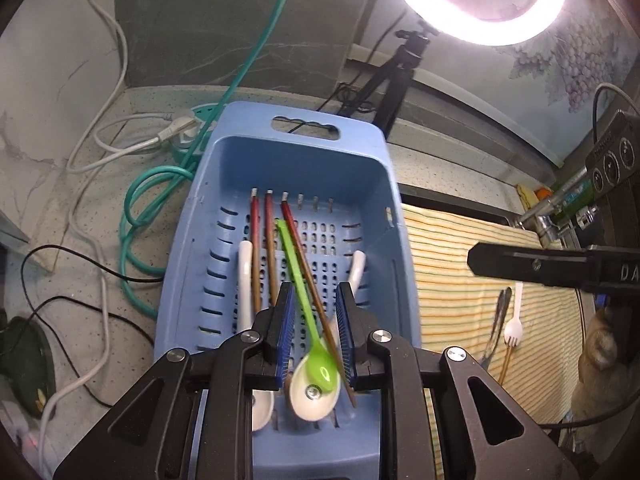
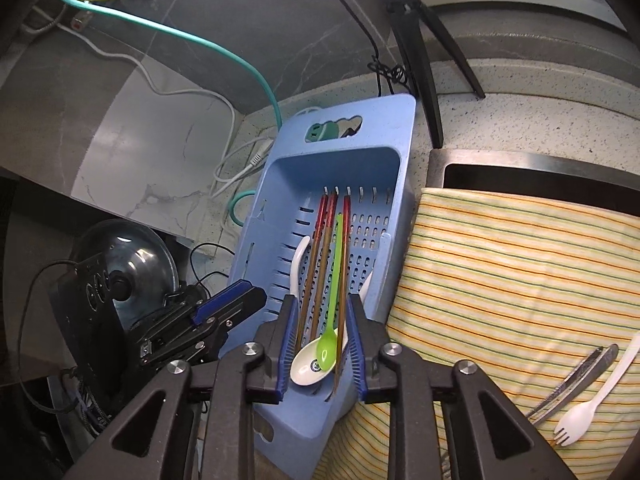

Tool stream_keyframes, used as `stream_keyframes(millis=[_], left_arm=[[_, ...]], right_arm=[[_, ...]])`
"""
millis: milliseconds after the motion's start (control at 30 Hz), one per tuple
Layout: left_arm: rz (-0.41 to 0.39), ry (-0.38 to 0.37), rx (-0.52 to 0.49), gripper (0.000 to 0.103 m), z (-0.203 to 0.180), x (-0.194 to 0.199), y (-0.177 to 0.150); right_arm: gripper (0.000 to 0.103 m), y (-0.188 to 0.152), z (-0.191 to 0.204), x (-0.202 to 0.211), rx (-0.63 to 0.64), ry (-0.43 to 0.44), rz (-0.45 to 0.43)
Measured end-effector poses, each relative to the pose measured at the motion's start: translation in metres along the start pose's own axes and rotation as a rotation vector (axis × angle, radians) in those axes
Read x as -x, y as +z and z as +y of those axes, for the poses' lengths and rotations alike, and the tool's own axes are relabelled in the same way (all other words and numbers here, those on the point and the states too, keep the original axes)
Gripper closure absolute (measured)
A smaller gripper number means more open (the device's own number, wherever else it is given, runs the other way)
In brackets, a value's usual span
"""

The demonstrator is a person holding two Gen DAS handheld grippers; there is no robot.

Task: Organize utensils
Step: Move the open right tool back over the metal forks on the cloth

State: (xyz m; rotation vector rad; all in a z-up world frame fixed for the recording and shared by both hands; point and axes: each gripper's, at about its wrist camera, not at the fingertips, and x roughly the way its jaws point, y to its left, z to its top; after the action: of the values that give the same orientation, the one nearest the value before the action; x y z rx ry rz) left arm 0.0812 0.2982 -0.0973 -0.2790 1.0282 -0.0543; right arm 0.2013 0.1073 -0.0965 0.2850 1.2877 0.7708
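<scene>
A blue slotted basket [image 1: 224,168] [image 2: 276,184] holds three red-brown chopsticks [image 1: 269,240] [image 2: 320,264], a green spoon [image 1: 298,280] [image 2: 335,280] and white ceramic spoons [image 1: 245,280] [image 2: 304,368]. My left gripper [image 1: 315,340] is open and empty above the basket's near end, over the green spoon. My right gripper [image 2: 322,344] is open and empty, also above the near end. The left gripper shows in the right wrist view [image 2: 224,312]. A white plastic fork [image 1: 514,320] [image 2: 592,396] and a metal utensil [image 1: 496,328] [image 2: 576,376] lie on the striped cloth [image 1: 460,264] [image 2: 520,264].
A teal hose [image 1: 160,184] and white and black cables [image 1: 92,152] lie on the speckled counter left of the basket. A tripod [image 1: 392,84] [image 2: 420,52] and ring light [image 1: 480,4] stand behind. A pot lid [image 2: 136,260] sits at left. The sink edge [image 2: 520,164] is behind the cloth.
</scene>
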Motion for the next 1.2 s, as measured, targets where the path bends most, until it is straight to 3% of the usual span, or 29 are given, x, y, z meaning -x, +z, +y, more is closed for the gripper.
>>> stream_keyframes(millis=[133,267,333,400,800,1200], left_arm=[[-0.019,-0.014,-0.033,0.072,-0.019,0.011,-0.007],[-0.027,-0.04,-0.047,0.071,-0.036,0.017,-0.014],[-0.028,-0.058,-0.063,0.068,-0.048,0.02,-0.02],[-0.025,-0.069,-0.079,0.055,-0.06,0.02,-0.025],[0.038,-0.133,-0.19,0.055,-0.133,0.007,-0.062],[0.141,-0.196,-0.273,0.055,-0.193,-0.021,-0.101]], right_arm=[[0.073,-0.007,-0.009,0.031,0.04,-0.013,-0.038],[0.067,-0.015,-0.028,0.062,0.042,-0.014,-0.062],[0.055,-0.02,-0.041,0.076,0.034,-0.02,-0.075],[0.053,-0.025,-0.054,0.089,0.025,-0.03,-0.086],[0.053,-0.062,-0.139,0.132,-0.107,-0.072,-0.074],[0.053,-0.084,-0.186,0.118,-0.233,-0.041,-0.028]])
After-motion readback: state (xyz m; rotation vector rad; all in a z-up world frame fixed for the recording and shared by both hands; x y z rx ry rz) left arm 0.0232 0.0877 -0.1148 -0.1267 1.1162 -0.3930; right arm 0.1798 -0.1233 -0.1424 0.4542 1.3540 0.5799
